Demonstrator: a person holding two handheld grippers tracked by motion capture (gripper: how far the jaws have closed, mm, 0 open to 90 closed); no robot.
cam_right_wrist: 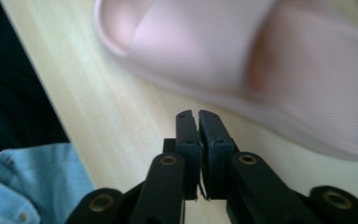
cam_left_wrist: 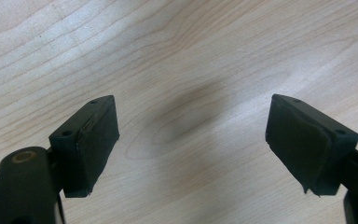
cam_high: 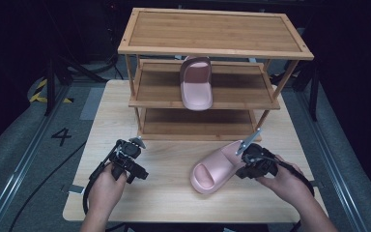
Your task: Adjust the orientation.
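A: Where is the pink foam slipper (cam_high: 213,168) seen?

B: It is seen lying on the pale wooden worktop (cam_high: 169,203), right of centre on the near half, with its open toe pointed near-left and its heel raised toward the far right. In the right gripper view the same slipper (cam_right_wrist: 242,60) is shown blurred, just beyond the jaw tips.

A: And the right hand-held gripper (cam_high: 249,157)?

B: It is held at the slipper's heel end, at its right side. In its own view the right hand-held gripper (cam_right_wrist: 198,116) is shown with its jaws pressed together, and nothing is caught between the pads. The slipper lies past the tips; whether it is touched cannot be told.

A: What is shown of the left hand-held gripper (cam_high: 134,145)?

B: It is held over the near-left part of the worktop, well apart from the slipper. In its own view the left hand-held gripper (cam_left_wrist: 191,135) is seen with its jaws spread wide above bare wood grain (cam_left_wrist: 191,46), and nothing is held.

A: What is placed beyond them?

B: A three-tier bamboo shoe rack (cam_high: 212,34) is set at the far side of the worktop. On its middle shelf a second pink foam slipper (cam_high: 196,83) is laid, with its toe pointed away. A light blue sleeve (cam_right_wrist: 32,182) is visible at the lower left of the right gripper view.
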